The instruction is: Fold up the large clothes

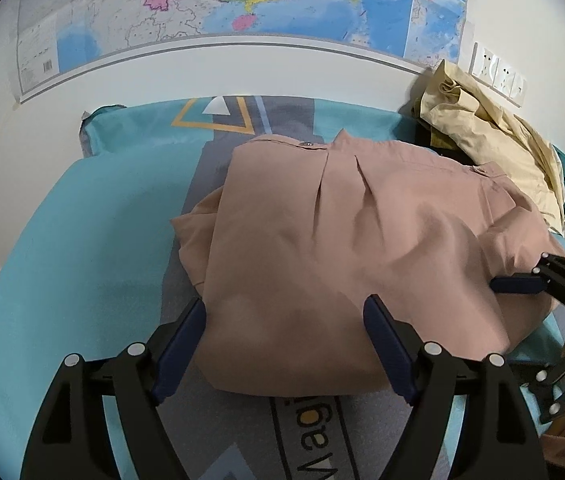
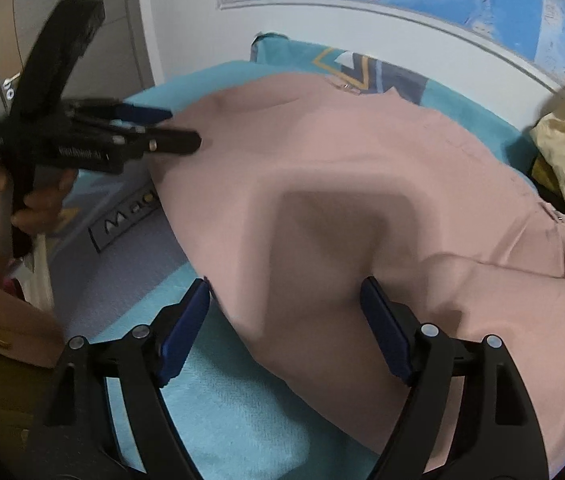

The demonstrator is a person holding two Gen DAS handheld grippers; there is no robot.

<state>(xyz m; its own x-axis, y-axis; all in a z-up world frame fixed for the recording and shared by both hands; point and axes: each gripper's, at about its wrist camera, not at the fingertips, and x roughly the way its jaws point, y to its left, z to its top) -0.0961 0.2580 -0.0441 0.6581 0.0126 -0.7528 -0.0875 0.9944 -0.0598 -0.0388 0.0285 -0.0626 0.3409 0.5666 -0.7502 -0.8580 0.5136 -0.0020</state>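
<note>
Pink shirt [image 1: 342, 240] lies partly folded on the teal mat [image 1: 82, 240].

Both grippers are spread wide, gripping nothing: the left gripper [image 1: 284, 338] at the shirt's near edge, the right gripper [image 2: 284, 318] over its side. Beige clothes [image 1: 478, 120] are heaped by the wall.

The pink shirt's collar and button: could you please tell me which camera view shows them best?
The left wrist view: it shows the pink shirt sharply, with the collar and button at its far edge beneath the wall map. The right wrist view is motion-blurred, and only a faint hint of the collar edge appears there.
</note>
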